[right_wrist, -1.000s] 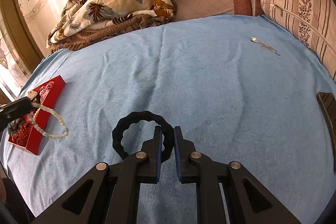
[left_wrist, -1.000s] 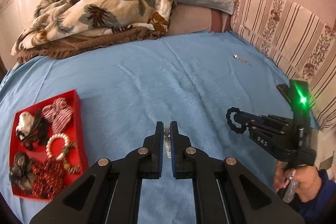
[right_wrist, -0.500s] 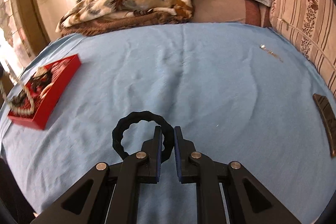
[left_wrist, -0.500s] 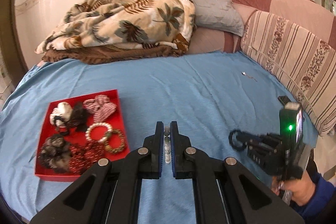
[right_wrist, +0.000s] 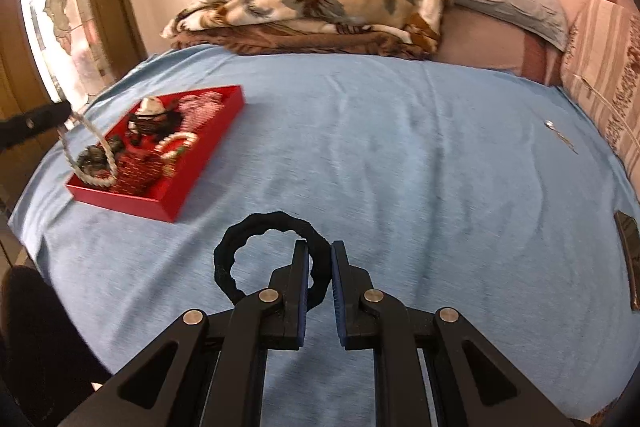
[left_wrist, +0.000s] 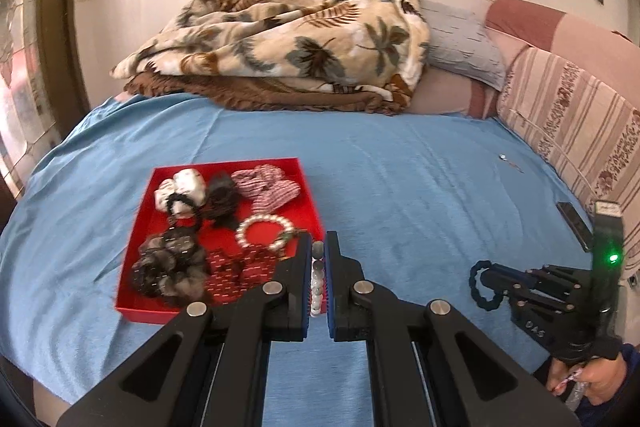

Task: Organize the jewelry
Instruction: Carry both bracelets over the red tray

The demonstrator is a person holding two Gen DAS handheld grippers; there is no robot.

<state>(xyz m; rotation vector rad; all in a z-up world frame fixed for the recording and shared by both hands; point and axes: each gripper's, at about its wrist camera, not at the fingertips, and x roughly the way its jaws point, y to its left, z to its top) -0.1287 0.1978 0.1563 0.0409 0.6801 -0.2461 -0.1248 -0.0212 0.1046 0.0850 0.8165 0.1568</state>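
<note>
A red tray [left_wrist: 310, 193] [right_wrist: 200, 151] lies on the blue bedsheet, holding scrunchies, a pearl bracelet [left_wrist: 264, 233] and other hair pieces. My left gripper [left_wrist: 319, 247] is shut on a white bead necklace [left_wrist: 317, 279], which hangs as a loop [right_wrist: 90, 155] above the tray's near end in the right wrist view. My right gripper [right_wrist: 319, 251] is shut on a black ring-shaped scrunchie [right_wrist: 256, 227], held above the sheet right of the tray; it also shows in the left wrist view [left_wrist: 484, 285]. A small silver chain [left_wrist: 510, 163] [right_wrist: 560, 137] lies far right on the sheet.
A folded leaf-print blanket [left_wrist: 288, 43] and a grey pillow [left_wrist: 460, 47] lie at the head of the bed. A striped cushion [left_wrist: 580, 115] lines the right side. A dark phone-like object [right_wrist: 628, 247] lies at the right edge of the sheet.
Both grippers have swung left toward the red tray while keeping their hold. The tray now sits just ahead of my left gripper, and the necklace loop hangs over the tray's near end.
</note>
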